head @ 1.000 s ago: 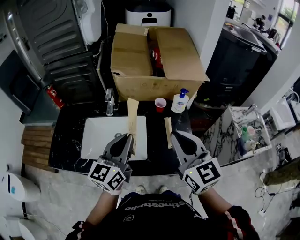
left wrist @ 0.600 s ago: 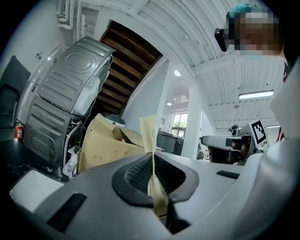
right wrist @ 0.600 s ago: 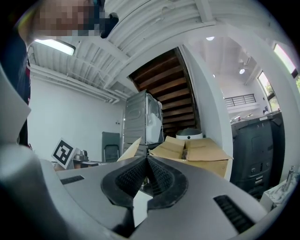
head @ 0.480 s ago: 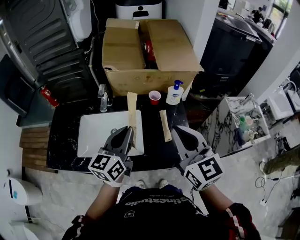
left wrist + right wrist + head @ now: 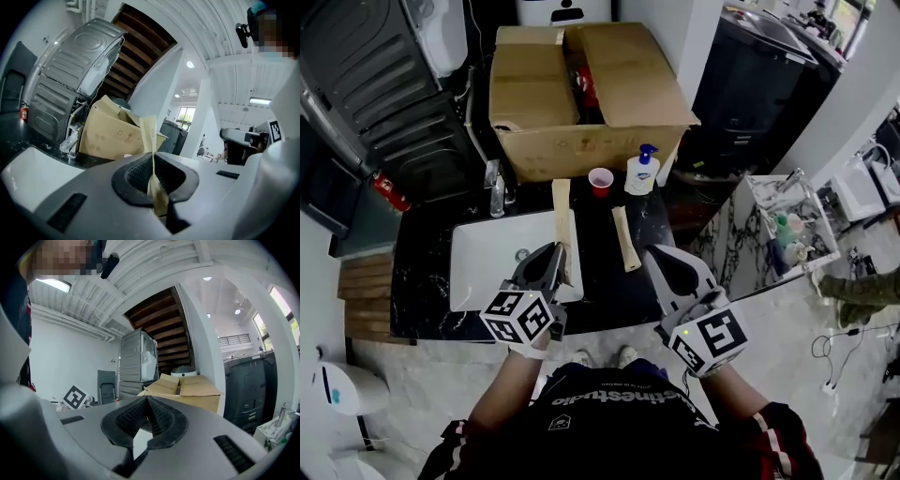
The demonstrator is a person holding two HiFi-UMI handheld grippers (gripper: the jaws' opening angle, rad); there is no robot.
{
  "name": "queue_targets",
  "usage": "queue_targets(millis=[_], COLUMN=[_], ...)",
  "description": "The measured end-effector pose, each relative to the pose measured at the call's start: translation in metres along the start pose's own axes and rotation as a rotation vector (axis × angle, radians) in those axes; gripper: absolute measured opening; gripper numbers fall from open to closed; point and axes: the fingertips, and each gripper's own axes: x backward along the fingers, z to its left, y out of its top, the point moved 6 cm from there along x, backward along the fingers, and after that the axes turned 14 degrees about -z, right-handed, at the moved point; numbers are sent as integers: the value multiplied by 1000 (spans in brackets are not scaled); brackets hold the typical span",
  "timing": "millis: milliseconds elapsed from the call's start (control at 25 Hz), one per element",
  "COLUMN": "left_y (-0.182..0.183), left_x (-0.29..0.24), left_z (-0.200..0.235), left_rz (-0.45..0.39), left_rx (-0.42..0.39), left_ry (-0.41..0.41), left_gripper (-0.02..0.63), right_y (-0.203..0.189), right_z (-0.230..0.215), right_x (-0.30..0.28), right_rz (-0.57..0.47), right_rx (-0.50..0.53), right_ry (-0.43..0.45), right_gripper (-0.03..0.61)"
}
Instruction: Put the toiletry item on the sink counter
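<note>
At the bottom centre we wear a black top point(image 5: 609, 427) with white lettering — its right sleeve point(image 5: 773, 441) striped red and white. Our left gripper point(image 5: 553, 255) and right gripper point(image 5: 656, 258) are grey wedges, each bearing a white cube of black square markers.

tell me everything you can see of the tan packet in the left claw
The tan packet is a long, flat sleeve, kraft paper by its look, creased. The left claw is shut on its near end, pads pressing both faces. It points forward toward the cardboard box, crossing the white sink's right edge in the head view. Nothing else touches it.
</note>
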Motion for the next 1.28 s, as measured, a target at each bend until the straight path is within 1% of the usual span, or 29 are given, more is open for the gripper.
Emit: queue_targets(millis=[480,1000,1280], left_y=[-53,-115,-145], left_x=[-35,-56,-63], left_z=[21,43,57], left_rz=[144,270,316], left_rx=[49,95,95], left_ry=[61,154,242], left_gripper=[25,25,25], right_y=[-7,-18,-21], right_z=[-10,-11,-9], right_x=[10,15,17], right_rz=[23,58,72], right_rx=[-1,-4,-8], right_ry=[-38,-44,-45], right_gripper=[37,37,37])
